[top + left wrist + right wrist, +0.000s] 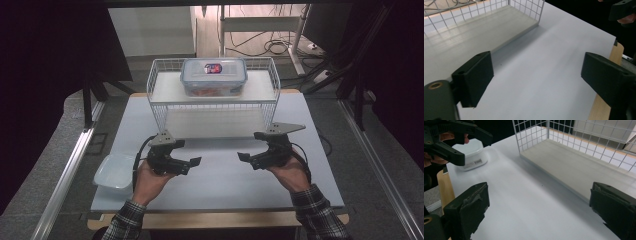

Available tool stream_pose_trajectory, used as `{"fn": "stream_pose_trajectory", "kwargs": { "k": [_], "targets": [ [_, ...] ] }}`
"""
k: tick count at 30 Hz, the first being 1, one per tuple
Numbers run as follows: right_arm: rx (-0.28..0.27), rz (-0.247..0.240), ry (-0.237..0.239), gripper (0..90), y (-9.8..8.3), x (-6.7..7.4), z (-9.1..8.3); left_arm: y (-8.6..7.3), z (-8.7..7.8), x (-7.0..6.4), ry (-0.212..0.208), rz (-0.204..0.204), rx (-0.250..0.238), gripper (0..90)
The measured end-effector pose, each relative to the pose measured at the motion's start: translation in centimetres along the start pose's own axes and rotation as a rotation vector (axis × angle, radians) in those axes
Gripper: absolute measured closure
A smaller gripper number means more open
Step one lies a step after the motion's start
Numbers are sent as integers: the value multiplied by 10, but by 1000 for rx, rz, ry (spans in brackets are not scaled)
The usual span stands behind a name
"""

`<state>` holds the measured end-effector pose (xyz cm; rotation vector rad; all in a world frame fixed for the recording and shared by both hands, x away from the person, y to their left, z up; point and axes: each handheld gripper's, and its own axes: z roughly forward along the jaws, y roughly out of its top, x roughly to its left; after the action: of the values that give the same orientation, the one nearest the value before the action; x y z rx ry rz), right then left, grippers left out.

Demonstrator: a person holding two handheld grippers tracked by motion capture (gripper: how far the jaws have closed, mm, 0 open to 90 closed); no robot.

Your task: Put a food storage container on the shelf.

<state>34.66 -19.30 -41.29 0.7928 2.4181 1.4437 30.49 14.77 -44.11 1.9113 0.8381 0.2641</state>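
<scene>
My left gripper point(191, 165) hovers low over the white table point(220, 185), held in a hand at the left, jaws pointing right. In the left gripper view its jaws point(537, 67) stand wide apart with only bare tabletop between them. My right gripper point(246, 160) mirrors it from the right, jaws pointing left. The right gripper view shows its jaws point(540, 195) wide open and empty. A clear lidded container point(213, 76) with blue clips sits on the upper level of a white wire rack point(165, 100), beyond both grippers.
An empty translucent tub point(114, 171) rests at the table's left edge, also seen as the tub point(472, 153) behind the left gripper point(454, 140). The rack's lower board point(579, 167) is bare. Metal rails flank the table; cables lie on the floor behind.
</scene>
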Motion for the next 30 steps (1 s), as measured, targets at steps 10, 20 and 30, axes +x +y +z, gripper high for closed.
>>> {"fn": "stream_pose_trajectory", "kwargs": {
  "k": [10, 20, 30],
  "targets": [
    [-4, 11, 7, 30, -25, 7, -2, -30, -3, -5, -2, 11, -61, 58],
    [-3, 14, -18, 30, -46, 14, -4, -48, -3, -11, -26, -13, -78, 65],
    [11, -12, -30, 43, -68, 25, -4, -70, 4, -27, 21, 63, 24, 75]
  ]
}}
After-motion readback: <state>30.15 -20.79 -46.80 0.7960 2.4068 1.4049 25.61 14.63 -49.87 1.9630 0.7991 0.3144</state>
